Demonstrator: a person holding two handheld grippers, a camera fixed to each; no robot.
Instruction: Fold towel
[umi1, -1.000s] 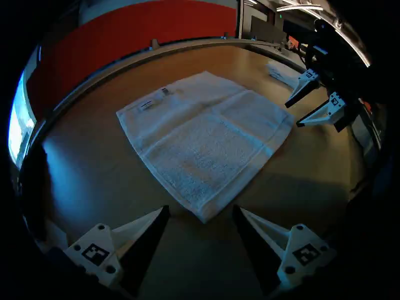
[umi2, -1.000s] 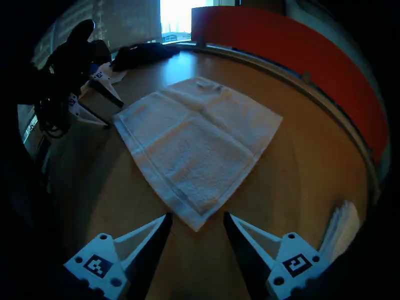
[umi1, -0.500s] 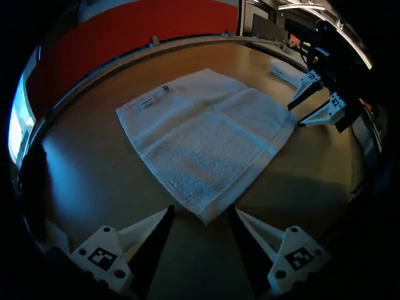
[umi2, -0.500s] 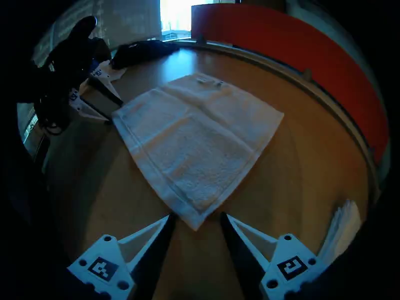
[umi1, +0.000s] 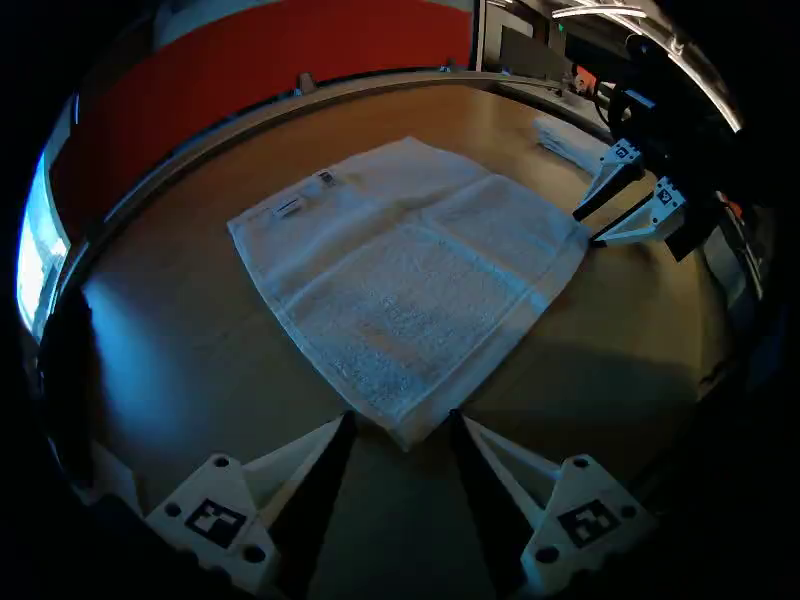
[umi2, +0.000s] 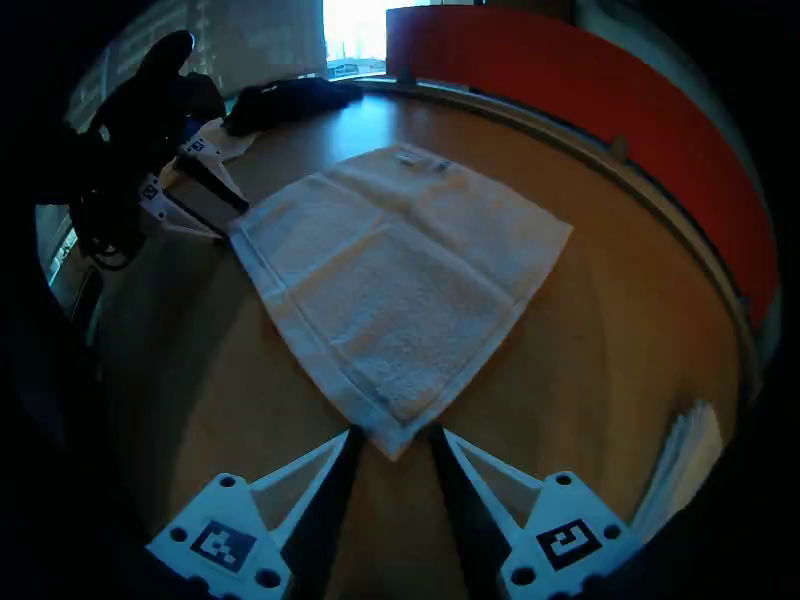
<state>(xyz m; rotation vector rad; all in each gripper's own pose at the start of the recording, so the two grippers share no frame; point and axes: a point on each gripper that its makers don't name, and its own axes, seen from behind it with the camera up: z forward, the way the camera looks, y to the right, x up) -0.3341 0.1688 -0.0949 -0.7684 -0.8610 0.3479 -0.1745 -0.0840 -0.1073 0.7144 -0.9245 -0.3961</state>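
A white towel (umi1: 410, 270) lies spread flat on the wooden table (umi1: 200, 340), with a small label near its far edge. My left gripper (umi1: 401, 414) stands open, its two fingers on either side of the towel's near corner. In the right gripper view the towel (umi2: 400, 270) points another corner at me, and my right gripper (umi2: 392, 432) is open but narrow around that corner. The right gripper (umi1: 586, 228) also appears at the towel's right corner in the left gripper view. The left gripper (umi2: 236, 222) appears at the towel's left corner in the right gripper view.
A red panel (umi1: 300, 50) runs along the table's far curved edge. A stack of folded white cloths (umi2: 685, 450) lies near the table edge, also seen as folded cloths (umi1: 565, 140). A dark bundle (umi2: 290, 98) sits at the back by the bright window.
Both grippers have narrowed their fingers around their towel corners and moved slightly forward. The towel has stayed flat.
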